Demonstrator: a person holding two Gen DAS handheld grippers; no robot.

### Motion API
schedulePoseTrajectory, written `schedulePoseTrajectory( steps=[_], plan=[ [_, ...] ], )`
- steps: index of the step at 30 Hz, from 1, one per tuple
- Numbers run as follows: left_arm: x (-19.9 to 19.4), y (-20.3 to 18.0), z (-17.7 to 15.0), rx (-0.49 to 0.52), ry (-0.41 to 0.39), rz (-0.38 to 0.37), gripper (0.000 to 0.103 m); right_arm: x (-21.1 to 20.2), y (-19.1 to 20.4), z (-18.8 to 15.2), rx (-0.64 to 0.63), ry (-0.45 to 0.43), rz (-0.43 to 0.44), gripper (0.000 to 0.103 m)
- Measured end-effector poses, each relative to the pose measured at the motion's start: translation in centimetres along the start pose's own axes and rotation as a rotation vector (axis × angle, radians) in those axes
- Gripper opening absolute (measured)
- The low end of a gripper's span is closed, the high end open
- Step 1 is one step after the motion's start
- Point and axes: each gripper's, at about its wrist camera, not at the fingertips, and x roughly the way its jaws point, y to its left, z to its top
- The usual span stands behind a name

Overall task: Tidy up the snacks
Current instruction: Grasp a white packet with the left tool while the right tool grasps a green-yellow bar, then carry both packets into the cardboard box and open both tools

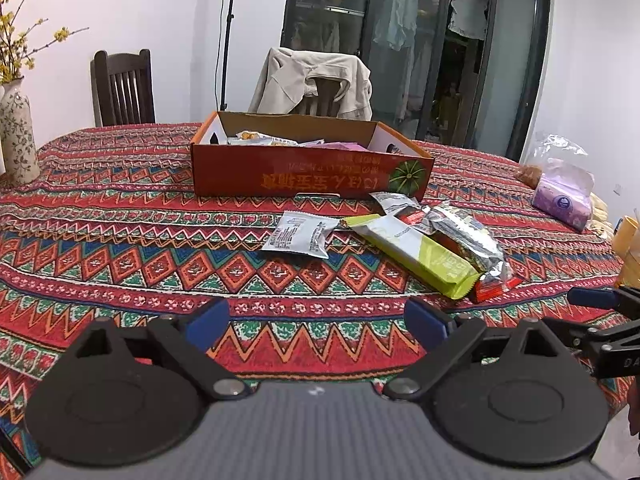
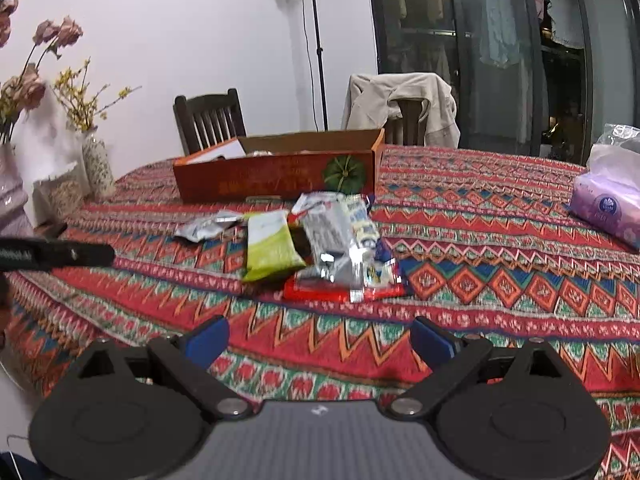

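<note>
An open red cardboard box (image 1: 308, 176) with several snack packets inside stands on the patterned tablecloth; it also shows in the right wrist view (image 2: 276, 180). In front of it lie loose snacks: a white packet (image 1: 300, 234), a green-and-white bar (image 1: 420, 256), a silver-and-red packet (image 1: 472, 244). In the right wrist view they are a small silver packet (image 2: 206, 226), the green bar (image 2: 270, 246) and silver-and-red packets (image 2: 344, 256). My left gripper (image 1: 316, 320) is open and empty, short of the snacks. My right gripper (image 2: 320, 338) is open and empty, short of the pile.
A purple tissue pack (image 2: 604, 208) and a plastic bag (image 1: 556, 150) lie at the right. Vases with flowers (image 1: 16, 136) stand at the left edge. Two chairs (image 1: 124, 88) stand behind the table, one draped with a jacket (image 1: 316, 80). A yellow object (image 1: 628, 248) sits far right.
</note>
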Motion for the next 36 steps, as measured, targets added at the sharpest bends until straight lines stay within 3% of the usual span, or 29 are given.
schedulePoseTrajectory(
  steps=[8, 12, 16, 20, 21, 24, 26, 31, 36],
  plan=[
    [5.3, 1.1, 3.0, 0.047, -0.014, -0.005, 0.095, 2.9, 2.1, 2.5, -0.084, -0.005, 0.044, 0.085],
    [9.6, 1.0, 4.5, 0.106, 0.030, -0.006, 0.087, 5.7, 3.9, 4.4, -0.145, -0.002, 0.093, 0.076],
    [12.7, 1.6, 5.3, 0.085, 0.076, -0.028, 0.078, 9.5, 5.0, 5.9, -0.192, 0.035, 0.095, 0.068],
    [14.1, 2.2, 5.3, 0.064, 0.084, -0.040, 0.077, 13.1, 5.4, 7.0, -0.214, 0.088, 0.067, 0.061],
    [14.1, 2.3, 5.3, 0.064, 0.082, -0.039, 0.075, 13.8, 5.4, 7.0, -0.210, 0.097, 0.065, 0.061],
    [13.9, 2.1, 5.2, 0.079, 0.073, -0.045, 0.049, 14.8, 5.6, 6.7, -0.200, 0.114, 0.072, 0.053],
    [13.6, 1.9, 5.2, 0.084, 0.077, -0.040, 0.045, 14.8, 5.5, 6.7, -0.175, 0.123, 0.103, 0.040],
    [10.3, 1.7, 3.9, 0.024, 0.090, -0.050, 0.041, 13.7, 6.1, 6.2, -0.179, 0.132, 0.107, 0.038],
    [4.4, 1.8, 0.7, -0.052, 0.105, -0.093, 0.041, 9.0, 6.3, 3.5, -0.148, 0.133, 0.132, 0.038]
  ],
)
